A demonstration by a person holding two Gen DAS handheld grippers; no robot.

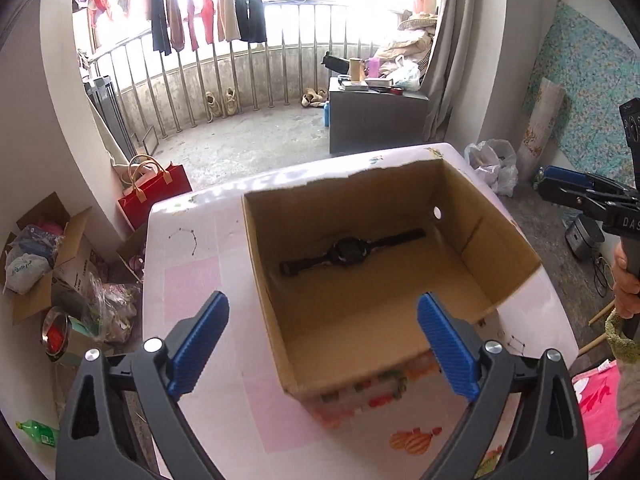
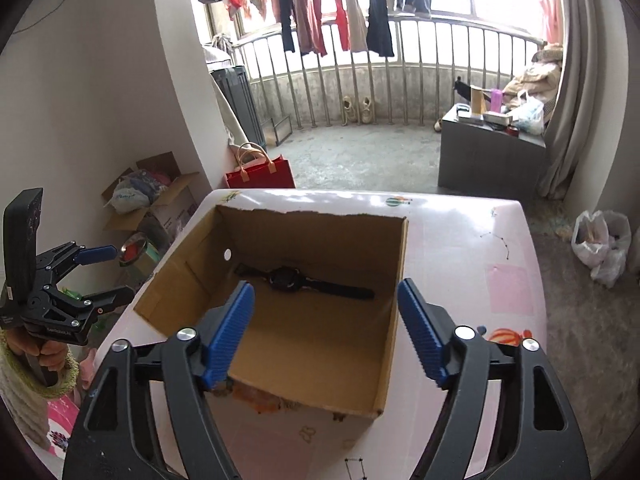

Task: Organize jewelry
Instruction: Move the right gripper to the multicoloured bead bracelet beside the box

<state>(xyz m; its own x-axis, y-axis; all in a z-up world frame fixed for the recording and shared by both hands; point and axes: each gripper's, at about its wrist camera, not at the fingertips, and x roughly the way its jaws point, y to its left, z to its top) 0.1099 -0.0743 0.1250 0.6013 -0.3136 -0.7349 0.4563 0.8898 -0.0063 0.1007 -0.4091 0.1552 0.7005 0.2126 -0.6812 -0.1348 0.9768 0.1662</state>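
Observation:
A black wristwatch [image 1: 346,252] [image 2: 288,278] lies flat, strap stretched out, on the floor of an open cardboard box [image 1: 360,200] [image 2: 312,236]. The box stands on a table with a pink patterned cloth [image 1: 192,280] [image 2: 460,248]. My left gripper [image 1: 323,304] hangs open above the box's near left wall, with nothing between its blue pads. My right gripper [image 2: 326,288] is open over the box's near side, also empty. Each gripper shows in the other's view, held by a hand off the table's side: the right gripper [image 1: 560,184] and the left gripper [image 2: 104,272].
On the floor left of the table are a red tote bag [image 1: 156,196] [image 2: 262,174] and open cartons of clutter [image 1: 44,256]. A grey cabinet [image 1: 376,120] [image 2: 488,160] stands behind, and a white plastic bag [image 2: 600,244] lies to the right.

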